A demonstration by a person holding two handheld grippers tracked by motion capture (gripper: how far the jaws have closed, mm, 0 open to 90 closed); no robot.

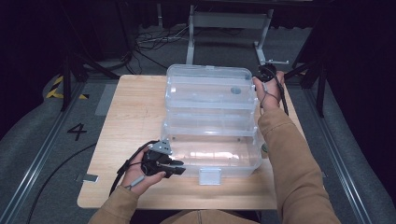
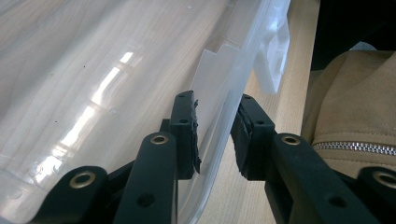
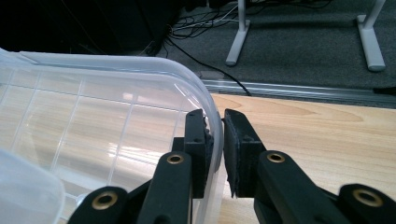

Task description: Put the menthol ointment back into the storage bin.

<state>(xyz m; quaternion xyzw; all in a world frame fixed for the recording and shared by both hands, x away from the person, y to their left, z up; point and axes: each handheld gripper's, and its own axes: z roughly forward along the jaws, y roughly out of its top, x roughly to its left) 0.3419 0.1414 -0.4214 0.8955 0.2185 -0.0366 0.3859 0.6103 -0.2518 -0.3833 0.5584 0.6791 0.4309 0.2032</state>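
A clear plastic storage box (image 1: 210, 156) stands on the wooden table (image 1: 130, 116), and its lid (image 1: 208, 86) is raised upright behind it. My left gripper (image 1: 180, 169) is at the box's front left, jaws on either side of the front wall. In the left gripper view the left gripper (image 2: 215, 100) is shut on that wall (image 2: 219, 116), just below the rim. At the lid's top right corner sits my right gripper (image 1: 262, 77). The right gripper view has the right gripper (image 3: 214, 116) shut on the lid's curved edge (image 3: 205, 93).
A white latch (image 1: 209, 176) hangs on the box's front wall, also seen as the latch (image 2: 273, 60) beyond my left jaws. Behind the table are a metal stand (image 1: 229, 28) and cables (image 1: 154, 42) on the floor. Bare tabletop lies left of the box.
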